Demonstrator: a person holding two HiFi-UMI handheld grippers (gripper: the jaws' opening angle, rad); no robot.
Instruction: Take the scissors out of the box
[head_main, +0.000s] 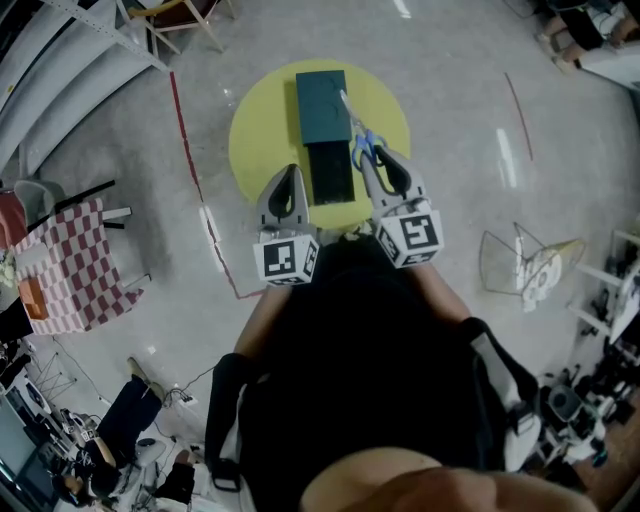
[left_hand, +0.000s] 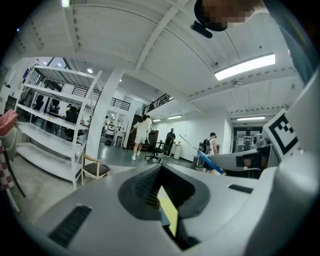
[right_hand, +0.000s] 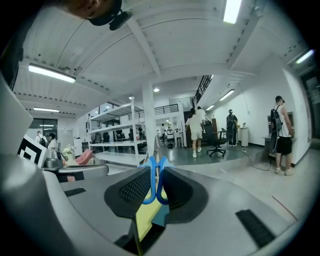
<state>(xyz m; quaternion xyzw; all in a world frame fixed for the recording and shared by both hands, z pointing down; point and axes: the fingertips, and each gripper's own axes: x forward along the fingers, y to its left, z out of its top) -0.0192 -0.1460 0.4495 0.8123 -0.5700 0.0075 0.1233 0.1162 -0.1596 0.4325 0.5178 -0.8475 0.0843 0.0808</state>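
Clearly the right gripper (head_main: 374, 160) was clamped on the scissors (head_main: 356, 135), its pads pressing the blue handles (right_hand: 152, 181) from both sides. The closed blades pointed away from the person, and in the head view they crossed the right edge of the dark teal box (head_main: 320, 95). That box lay on the round yellow table (head_main: 258, 130), with its dark inner tray (head_main: 330, 172) slid out toward the person. The scissors touched neither the box nor the table. The left gripper (head_main: 290, 172) hung just left of the tray, its jaws together with nothing between them.
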